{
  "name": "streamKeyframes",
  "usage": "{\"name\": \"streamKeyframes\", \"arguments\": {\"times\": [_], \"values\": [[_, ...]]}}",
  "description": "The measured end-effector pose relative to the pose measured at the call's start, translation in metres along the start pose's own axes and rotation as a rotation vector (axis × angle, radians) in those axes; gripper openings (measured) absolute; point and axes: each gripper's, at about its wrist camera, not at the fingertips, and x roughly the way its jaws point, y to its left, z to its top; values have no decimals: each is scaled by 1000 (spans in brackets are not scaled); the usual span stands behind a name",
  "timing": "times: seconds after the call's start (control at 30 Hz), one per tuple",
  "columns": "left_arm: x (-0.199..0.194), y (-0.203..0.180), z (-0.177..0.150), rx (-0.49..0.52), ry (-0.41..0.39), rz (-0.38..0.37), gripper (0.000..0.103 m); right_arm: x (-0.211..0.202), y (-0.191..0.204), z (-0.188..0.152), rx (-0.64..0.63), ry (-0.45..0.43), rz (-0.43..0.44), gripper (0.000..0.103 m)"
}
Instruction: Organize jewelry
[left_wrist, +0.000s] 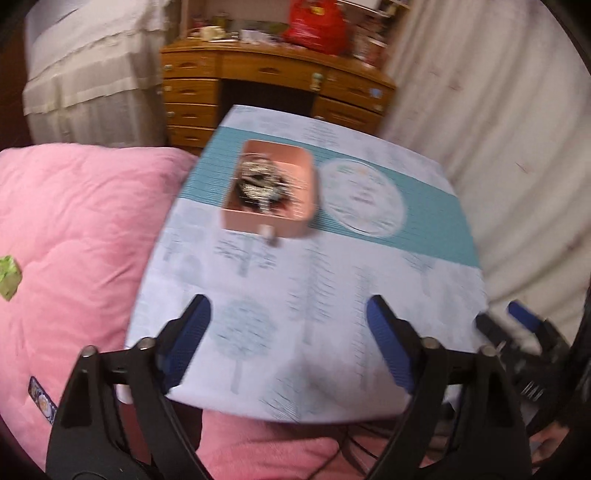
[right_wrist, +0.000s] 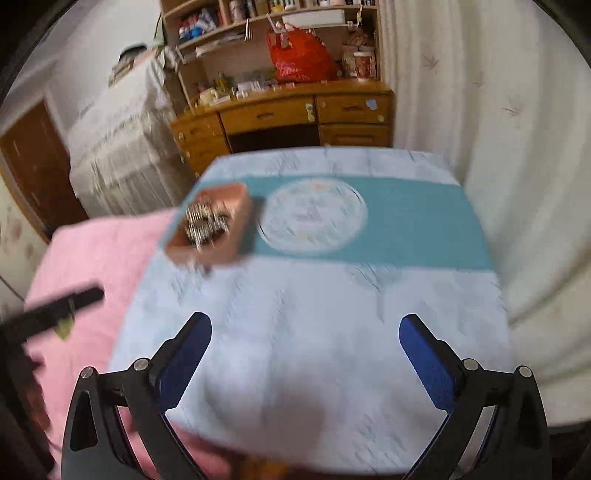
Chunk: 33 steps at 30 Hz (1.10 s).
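Note:
A pink open box (left_wrist: 271, 221) (right_wrist: 236, 206) stands on the teal band of a small patterned table (left_wrist: 332, 295) (right_wrist: 314, 332), at its left side. A tangled heap of silvery and dark jewelry (left_wrist: 260, 184) (right_wrist: 205, 223) fills the box. One small pale piece (left_wrist: 269, 233) lies on the table just in front of the box. My left gripper (left_wrist: 288, 328) hangs open above the near part of the table, well short of the box, nothing between its blue pads. My right gripper (right_wrist: 304, 345) is also open and empty above the near table. Both views are motion-blurred.
A pink quilt (left_wrist: 74, 229) (right_wrist: 92, 258) lies left of the table, a green scrap (left_wrist: 9, 277) on it. Behind stands a wooden desk (left_wrist: 266, 74) (right_wrist: 280, 114) with a red bag (left_wrist: 317, 26) (right_wrist: 299, 55). White curtains (left_wrist: 498, 110) (right_wrist: 498, 147) hang on the right.

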Motion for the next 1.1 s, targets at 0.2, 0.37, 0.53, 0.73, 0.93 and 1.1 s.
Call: {"name": "streamKeyframes", "arguments": {"times": [0.2, 0.37, 0.53, 0.73, 0.93, 1.1], "values": [[-36, -67, 6, 140, -20, 24, 103, -43, -48, -51, 111, 81, 33, 103], [-45, -85, 8, 170, -10, 17, 103, -70, -65, -57, 218, 100, 36, 103], [-28, -78, -3, 173, -13, 89, 103, -71, -39, -47, 214, 92, -14, 103], [-5, -71, -6, 253, 2, 102, 103, -75, -8, -38, 143, 69, -66, 103], [5, -69, -9, 288, 28, 104, 103, -57, 11, -29, 142, 85, -72, 103], [13, -56, -9, 240, 55, 72, 103, -39, 12, -28, 162, 127, -40, 103]]}}
